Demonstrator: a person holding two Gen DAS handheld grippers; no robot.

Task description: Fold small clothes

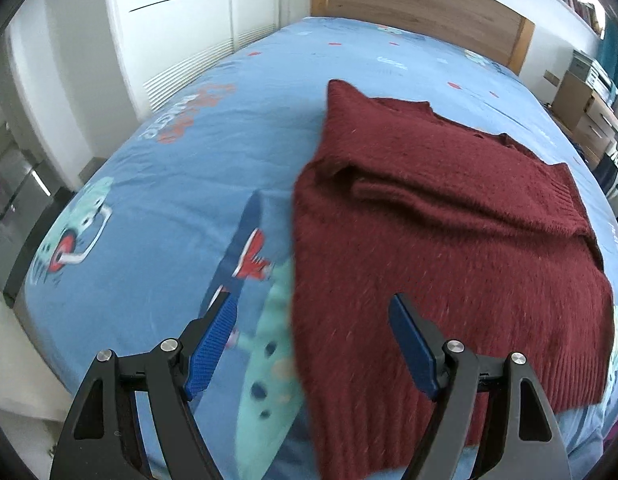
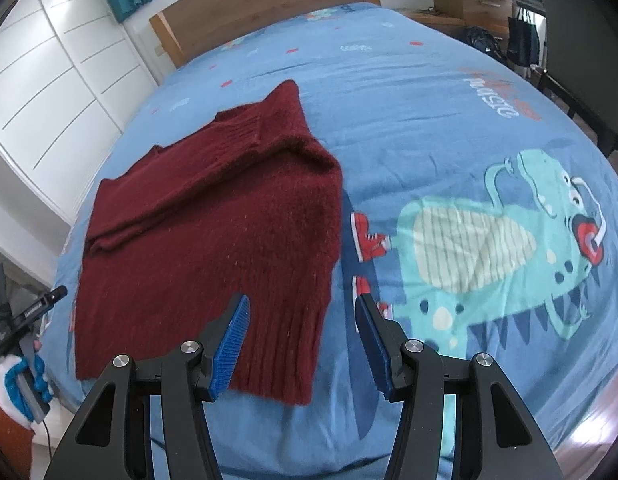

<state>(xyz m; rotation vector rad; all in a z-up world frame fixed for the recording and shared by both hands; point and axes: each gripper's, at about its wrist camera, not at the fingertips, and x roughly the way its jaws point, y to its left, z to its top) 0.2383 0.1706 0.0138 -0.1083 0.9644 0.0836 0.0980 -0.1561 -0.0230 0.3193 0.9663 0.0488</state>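
Note:
A dark red knitted sweater (image 1: 437, 240) lies flat on the blue bed sheet (image 1: 169, 184), with one side folded over its body. It also shows in the right wrist view (image 2: 213, 216). My left gripper (image 1: 313, 312) is open and empty, held above the sweater's left edge near its ribbed hem. My right gripper (image 2: 303, 312) is open and empty, held above the sweater's right lower corner. The blue pads (image 2: 231, 344) touch nothing.
The sheet carries a teal dinosaur print (image 2: 489, 248) to the right of the sweater. A wooden headboard (image 2: 261, 4) stands at the far end. White wardrobes (image 2: 49, 80) line one side, wooden drawers (image 1: 589, 116) the other. The person's gloved hand (image 2: 21, 376) shows at the bed's near edge.

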